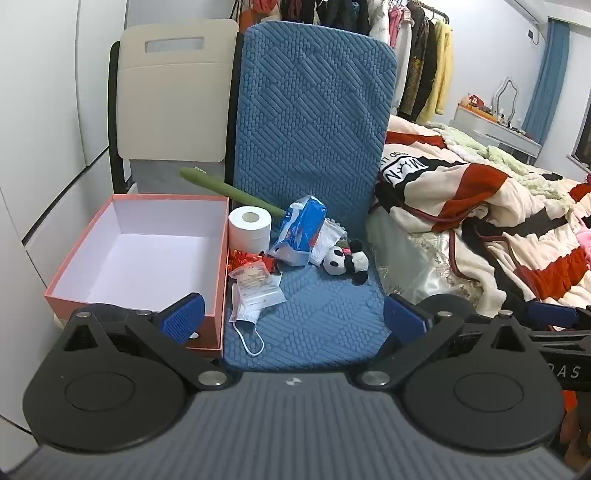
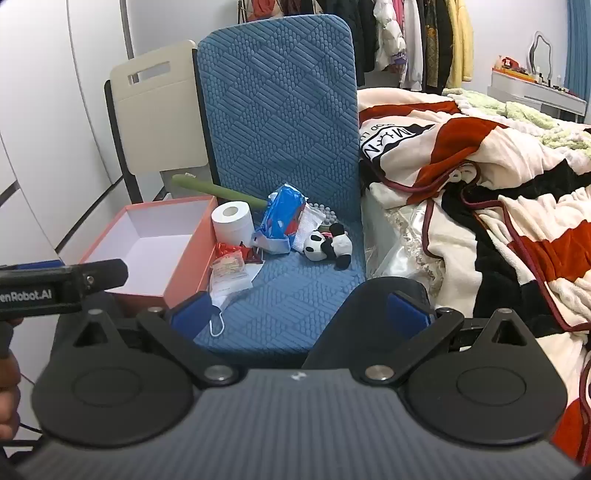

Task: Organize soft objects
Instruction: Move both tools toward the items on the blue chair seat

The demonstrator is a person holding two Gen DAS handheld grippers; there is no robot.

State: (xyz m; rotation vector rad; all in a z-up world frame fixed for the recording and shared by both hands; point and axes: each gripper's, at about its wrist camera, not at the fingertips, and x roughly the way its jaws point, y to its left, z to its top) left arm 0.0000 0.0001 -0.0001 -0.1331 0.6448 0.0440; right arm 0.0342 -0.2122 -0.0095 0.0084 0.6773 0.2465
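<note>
A panda plush (image 1: pixel 345 261) lies among a clutter of soft objects on the seat of a blue quilted chair (image 1: pixel 314 110), beside a blue tissue pack (image 1: pixel 301 230), a toilet roll (image 1: pixel 249 225), small plastic packets (image 1: pixel 256 286) and a face mask (image 1: pixel 249 330) near the seat's front edge. An open pink box (image 1: pixel 144 254) with a white lining stands just left of the chair, in front of a cream chair (image 1: pixel 173 92). To the right, a bed carries a red, black and cream blanket (image 2: pixel 480 177); clothes hang on a rack (image 1: pixel 388 18) behind. The left gripper (image 1: pixel 293 319) and right gripper (image 2: pixel 299 315) both hover short of the seat, angled downward, jaws spread wide with nothing between them and touching nothing.
</note>
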